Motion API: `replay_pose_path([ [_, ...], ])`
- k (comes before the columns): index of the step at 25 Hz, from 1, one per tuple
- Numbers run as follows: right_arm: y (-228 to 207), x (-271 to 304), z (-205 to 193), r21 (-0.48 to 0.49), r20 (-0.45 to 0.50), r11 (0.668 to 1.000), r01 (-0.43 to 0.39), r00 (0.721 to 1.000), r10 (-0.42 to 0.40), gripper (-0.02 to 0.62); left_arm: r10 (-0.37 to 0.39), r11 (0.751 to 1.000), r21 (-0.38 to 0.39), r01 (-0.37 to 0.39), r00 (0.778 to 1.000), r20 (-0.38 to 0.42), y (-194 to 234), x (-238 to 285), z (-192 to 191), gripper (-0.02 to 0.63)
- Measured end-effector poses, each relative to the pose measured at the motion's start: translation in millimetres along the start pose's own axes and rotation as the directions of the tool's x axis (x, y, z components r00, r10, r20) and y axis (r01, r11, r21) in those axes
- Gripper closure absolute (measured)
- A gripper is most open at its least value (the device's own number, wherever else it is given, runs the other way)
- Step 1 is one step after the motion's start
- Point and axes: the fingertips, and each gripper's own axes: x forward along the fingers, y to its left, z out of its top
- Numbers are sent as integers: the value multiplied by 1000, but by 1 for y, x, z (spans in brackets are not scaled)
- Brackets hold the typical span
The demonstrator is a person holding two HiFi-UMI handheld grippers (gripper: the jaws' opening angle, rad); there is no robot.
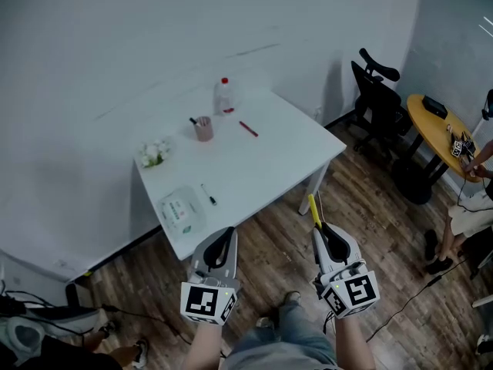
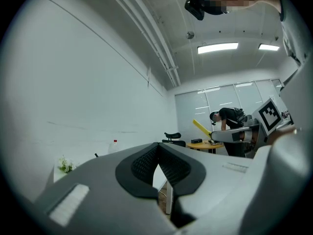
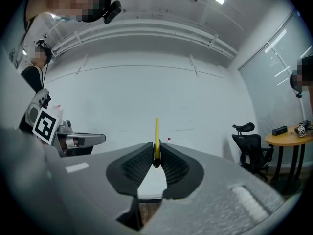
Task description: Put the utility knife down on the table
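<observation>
A yellow utility knife [image 1: 314, 211] sticks forward out of my right gripper [image 1: 323, 228], which is shut on it; in the right gripper view the knife [image 3: 156, 137] stands on edge between the black pads, above the white table [image 3: 151, 180]. My left gripper [image 1: 224, 240] is shut with nothing in it, its pads [image 2: 146, 163] meeting at the tips. Both grippers hang over the wooden floor just short of the white table's [image 1: 277, 160] near edge.
On the table stand a clear bottle with a red cap [image 1: 224, 96], a pink cup [image 1: 204, 129], a red pen [image 1: 248, 129], a black marker [image 1: 208, 194], white flowers [image 1: 154, 153] and a wipes pack [image 1: 181, 210]. A black office chair [image 1: 377, 102] and a round yellow table [image 1: 441, 133] stand at the right.
</observation>
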Motion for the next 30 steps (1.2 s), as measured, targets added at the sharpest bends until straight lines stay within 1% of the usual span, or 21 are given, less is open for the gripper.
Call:
replay_pose_path([
  [8,-17,27,-3,9,-2,1000,-16,1000,16,546,15,1000,-4,-15,1000,-7,11,25,-5,594],
  [22,-71,107,5,-3,6,997,-76,997,76,546,68,998,7,-68,998,16,39,108,0,594],
  [30,-99,141,8,-6,2,993,-114,993,114,546,101,995,6,-101,995,19,48,146,0,594],
])
